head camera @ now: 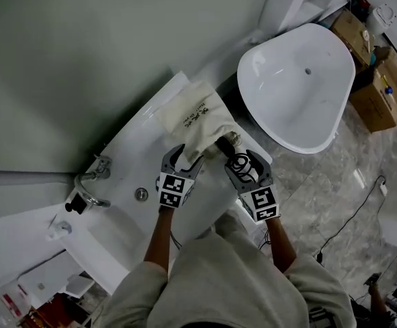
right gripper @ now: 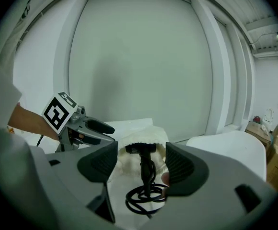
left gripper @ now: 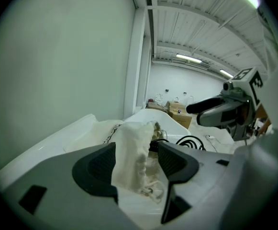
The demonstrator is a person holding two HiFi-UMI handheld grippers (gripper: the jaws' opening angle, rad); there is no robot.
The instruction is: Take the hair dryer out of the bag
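The left claw [left gripper: 136, 159] is clenched on a bunched fold of the cream cloth bag [head camera: 195, 118], which lies on the white tabletop [head camera: 133, 149] at 12 o'clock from both claws in the head view. The black hair dryer [right gripper: 139, 150] pokes out of the bag's mouth at the bag's 5 o'clock corner, its coiled cord [right gripper: 146, 198] lying on the cloth just outside. The right claw [right gripper: 141, 164] is released, its jaws standing apart on either side of the dryer's handle and cord without pressing on them.
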